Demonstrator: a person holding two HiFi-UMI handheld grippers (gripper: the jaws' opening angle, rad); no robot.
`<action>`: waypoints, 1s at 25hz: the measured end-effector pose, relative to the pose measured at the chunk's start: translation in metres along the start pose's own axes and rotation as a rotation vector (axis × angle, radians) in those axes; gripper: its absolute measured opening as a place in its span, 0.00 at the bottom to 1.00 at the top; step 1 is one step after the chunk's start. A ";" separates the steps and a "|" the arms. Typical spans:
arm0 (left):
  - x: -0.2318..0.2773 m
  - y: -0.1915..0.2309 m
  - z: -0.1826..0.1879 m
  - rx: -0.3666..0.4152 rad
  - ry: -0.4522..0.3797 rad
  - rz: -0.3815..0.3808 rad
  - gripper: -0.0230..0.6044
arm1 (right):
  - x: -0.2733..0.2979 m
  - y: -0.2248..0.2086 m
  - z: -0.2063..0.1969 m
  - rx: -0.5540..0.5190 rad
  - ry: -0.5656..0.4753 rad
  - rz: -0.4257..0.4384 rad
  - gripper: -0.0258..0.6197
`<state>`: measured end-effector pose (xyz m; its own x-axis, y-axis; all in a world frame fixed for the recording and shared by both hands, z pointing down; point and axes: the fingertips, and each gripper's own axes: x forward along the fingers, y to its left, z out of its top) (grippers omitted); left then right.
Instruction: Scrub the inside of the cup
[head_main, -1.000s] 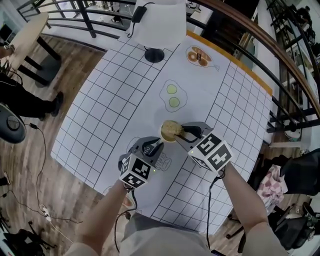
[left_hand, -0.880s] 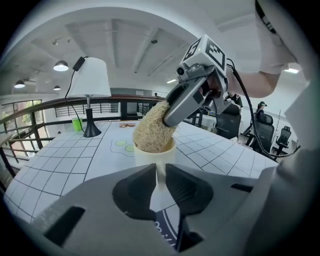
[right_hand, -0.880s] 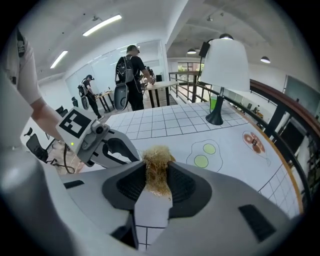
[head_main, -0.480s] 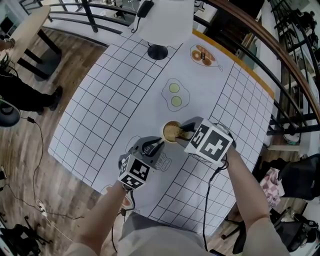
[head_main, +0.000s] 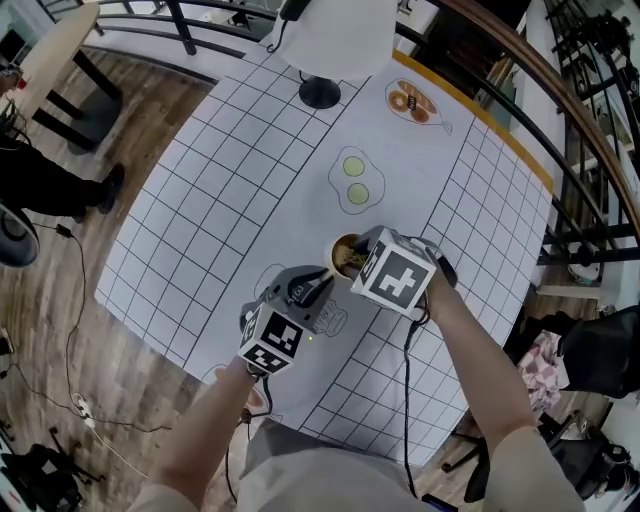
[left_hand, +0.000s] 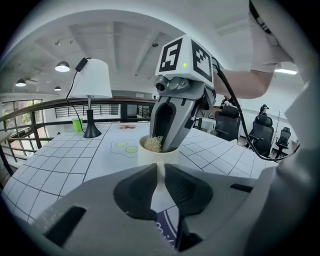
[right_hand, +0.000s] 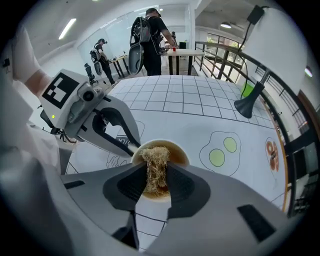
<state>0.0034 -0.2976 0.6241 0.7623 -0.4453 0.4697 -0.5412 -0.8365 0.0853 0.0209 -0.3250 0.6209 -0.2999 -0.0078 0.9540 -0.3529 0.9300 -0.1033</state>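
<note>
Left tongs (left_hand: 160, 172) pinch the rim of the cup (head_main: 343, 252) at its 7 o'clock. Right tongs (right_hand: 156, 176) are clamped on the scrubber (right_hand: 156, 165), pushed down inside. There is one pale cup, brown-stained within, and one straw-coloured scrubber. The cup stands mid-tabletop (head_main: 230, 190), at 6 o'clock from the egg print (head_main: 355, 180). Since a second ago the right tongs have tipped steeper over it.

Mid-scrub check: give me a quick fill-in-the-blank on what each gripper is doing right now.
1. The right gripper is shut on a fibrous scrubber reaching down into the ____.
2. The cup is steadied by the ____ gripper.
3. The cup stands upright on the gridded ____.
Missing words: cup; left; table.
</note>
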 end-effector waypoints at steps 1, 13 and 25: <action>0.000 0.000 0.000 -0.002 0.000 -0.002 0.13 | 0.001 0.000 0.000 0.002 -0.005 0.002 0.21; -0.002 0.001 -0.001 0.014 -0.017 -0.011 0.13 | -0.041 -0.007 0.014 -0.054 -0.051 -0.127 0.20; -0.003 0.001 -0.003 0.016 -0.034 -0.044 0.12 | -0.008 0.004 0.006 -0.046 -0.008 0.030 0.19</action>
<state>-0.0001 -0.2964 0.6253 0.7970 -0.4183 0.4356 -0.5014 -0.8604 0.0911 0.0169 -0.3234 0.6111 -0.3173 0.0177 0.9482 -0.3020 0.9459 -0.1188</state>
